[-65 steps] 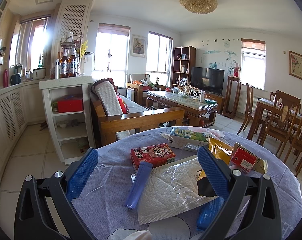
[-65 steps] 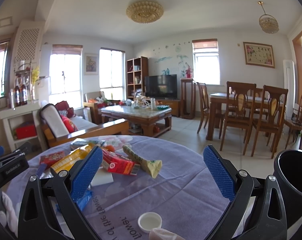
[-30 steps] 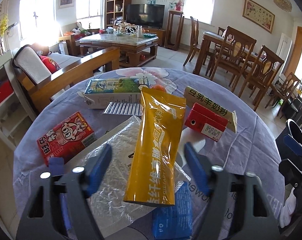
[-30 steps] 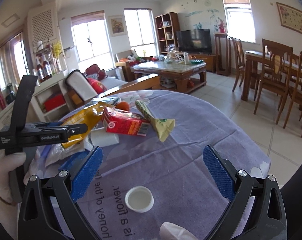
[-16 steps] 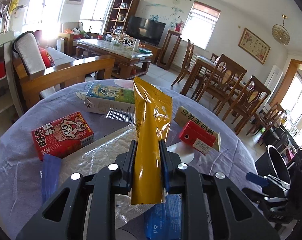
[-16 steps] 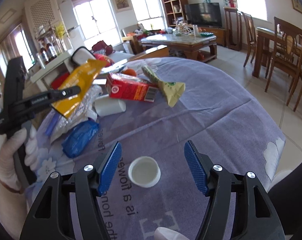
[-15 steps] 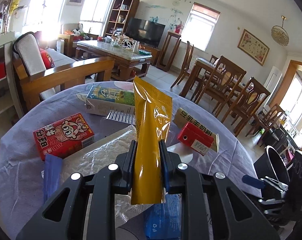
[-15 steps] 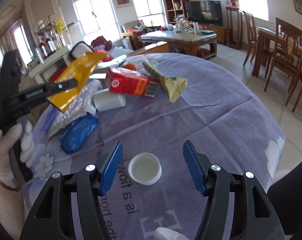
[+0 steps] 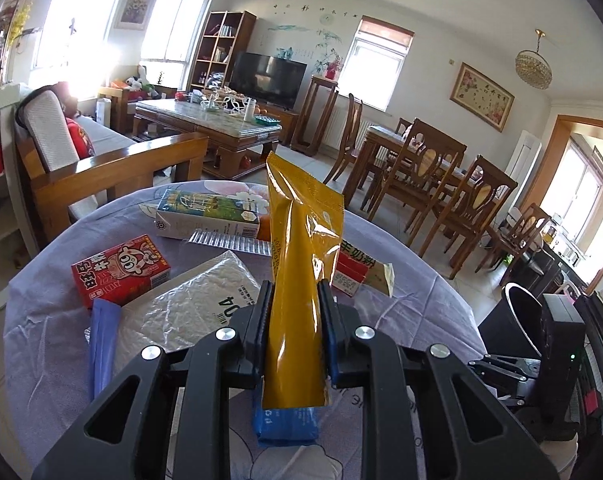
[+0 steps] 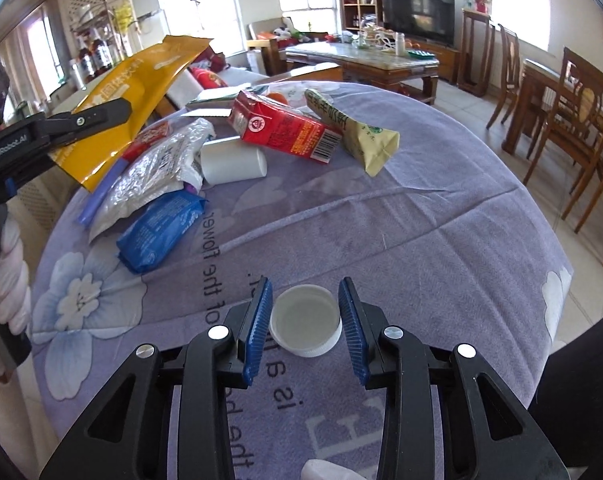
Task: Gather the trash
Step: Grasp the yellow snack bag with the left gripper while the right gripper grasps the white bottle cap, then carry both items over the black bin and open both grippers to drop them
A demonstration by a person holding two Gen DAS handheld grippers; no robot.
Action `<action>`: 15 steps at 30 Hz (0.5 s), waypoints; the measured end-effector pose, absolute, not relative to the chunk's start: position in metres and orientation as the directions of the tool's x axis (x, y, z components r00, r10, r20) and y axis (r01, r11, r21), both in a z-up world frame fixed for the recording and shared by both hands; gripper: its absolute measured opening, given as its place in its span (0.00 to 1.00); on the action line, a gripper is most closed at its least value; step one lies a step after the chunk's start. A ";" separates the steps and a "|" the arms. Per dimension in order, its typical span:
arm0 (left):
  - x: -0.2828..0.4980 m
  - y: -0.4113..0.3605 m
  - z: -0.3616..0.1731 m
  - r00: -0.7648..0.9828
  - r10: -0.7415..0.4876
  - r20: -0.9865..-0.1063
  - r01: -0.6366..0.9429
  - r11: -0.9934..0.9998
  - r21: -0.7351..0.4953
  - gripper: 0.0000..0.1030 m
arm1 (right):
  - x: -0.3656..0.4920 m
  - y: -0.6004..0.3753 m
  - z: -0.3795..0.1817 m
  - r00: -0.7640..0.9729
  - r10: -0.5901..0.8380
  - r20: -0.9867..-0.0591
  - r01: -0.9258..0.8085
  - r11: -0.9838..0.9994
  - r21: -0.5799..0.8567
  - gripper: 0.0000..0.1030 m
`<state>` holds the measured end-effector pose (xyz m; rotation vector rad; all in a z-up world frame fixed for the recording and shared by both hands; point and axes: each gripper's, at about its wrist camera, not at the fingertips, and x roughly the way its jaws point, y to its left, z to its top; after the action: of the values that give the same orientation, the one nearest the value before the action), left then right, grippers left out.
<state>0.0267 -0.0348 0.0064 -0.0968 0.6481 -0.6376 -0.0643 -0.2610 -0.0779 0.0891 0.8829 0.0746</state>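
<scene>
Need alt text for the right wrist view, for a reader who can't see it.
The right gripper straddles a white bottle cap on the purple tablecloth, its jaws just closing, not yet pressing. Farther back lie wrappers and cartons; at left, the left gripper holds up a yellow pouch.

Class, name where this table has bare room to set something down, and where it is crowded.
Bare cloth spans the table's right half, bordered by the yellow-green pouch, white cap and table edge. Crowded: the far left, around the red carton, silver bag and blue packet.
</scene>
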 end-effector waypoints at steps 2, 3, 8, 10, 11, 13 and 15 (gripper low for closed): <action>0.023 -0.039 0.007 0.612 -0.587 -0.530 0.534 0.801 -0.270 0.22 | -0.066 -0.262 -0.078 0.632 0.108 -0.767 -0.025 0.993 0.119 0.35; 0.021 -0.042 0.008 0.612 -0.588 -0.529 0.538 0.799 -0.267 0.23 | -0.066 -0.264 -0.078 0.629 0.116 -0.769 -0.025 0.991 0.129 0.41; 0.009 -0.050 0.009 0.609 -0.596 -0.523 0.555 0.791 -0.256 0.23 | -0.071 -0.263 -0.084 0.633 0.116 -0.766 -0.027 0.991 0.128 0.39; 0.007 -0.052 0.009 0.608 -0.599 -0.522 0.559 0.789 -0.255 0.23 | -0.072 -0.262 -0.086 0.640 0.111 -0.760 -0.030 0.992 0.119 0.36; 0.005 -0.052 0.009 0.607 -0.600 -0.522 0.560 0.788 -0.255 0.23 | -0.072 -0.261 -0.086 0.644 0.107 -0.757 -0.031 0.993 0.114 0.36; 0.002 -0.054 0.008 0.605 -0.601 -0.522 0.564 0.787 -0.252 0.23 | -0.072 -0.261 -0.086 0.648 0.118 -0.752 -0.032 0.991 0.128 0.36; -0.001 -0.056 0.007 0.602 -0.604 -0.522 0.570 0.783 -0.248 0.23 | -0.074 -0.262 -0.085 0.656 0.139 -0.741 -0.040 0.988 0.151 0.36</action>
<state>-0.0010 -0.0563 0.0066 -0.0576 0.6257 -0.6804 -0.0744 -0.2617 -0.0853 0.1252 0.8492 0.1017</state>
